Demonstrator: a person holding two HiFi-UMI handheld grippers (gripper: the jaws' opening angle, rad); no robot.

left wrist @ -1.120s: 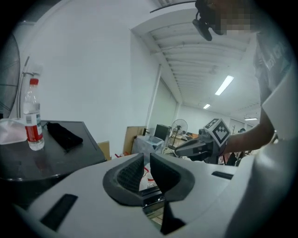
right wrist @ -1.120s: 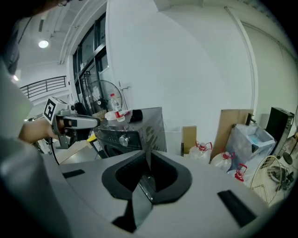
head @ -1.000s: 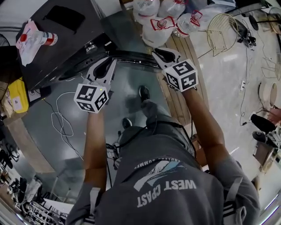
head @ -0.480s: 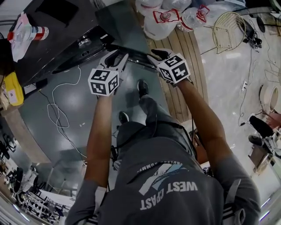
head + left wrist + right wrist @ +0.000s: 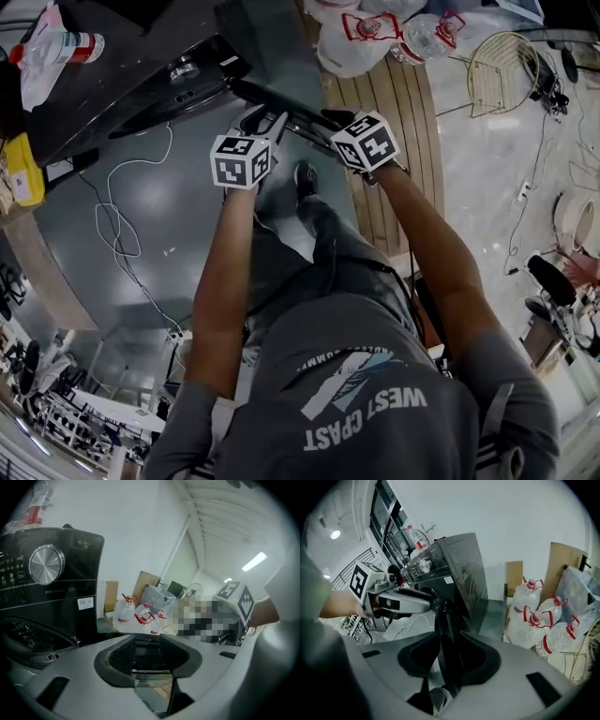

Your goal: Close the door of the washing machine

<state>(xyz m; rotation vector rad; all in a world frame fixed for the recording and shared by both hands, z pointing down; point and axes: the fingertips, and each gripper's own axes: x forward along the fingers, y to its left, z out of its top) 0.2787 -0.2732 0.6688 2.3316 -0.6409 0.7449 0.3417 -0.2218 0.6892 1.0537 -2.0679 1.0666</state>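
The black washing machine (image 5: 122,56) stands at the upper left of the head view, its door (image 5: 281,105) swung out as a dark bar seen from above. My left gripper (image 5: 267,120) and right gripper (image 5: 336,117) both reach down to that bar, side by side. In the left gripper view the jaws of the left gripper (image 5: 149,651) are opening, with the door's glass edge (image 5: 153,681) between them and untouched. In the right gripper view the right gripper (image 5: 449,660) is also opening, and the thin black door edge (image 5: 442,620) runs between its pads without being pressed.
Several large water bottles (image 5: 375,37) stand behind the door on a wooden platform (image 5: 375,141). A wire basket (image 5: 502,70) sits at the upper right. A white cable (image 5: 117,234) loops on the floor at the left. A bottle (image 5: 66,47) lies on the machine's top.
Both grippers have sunk from above the machine to the door's edge. Their jaws, narrow before, now stand apart around that edge.
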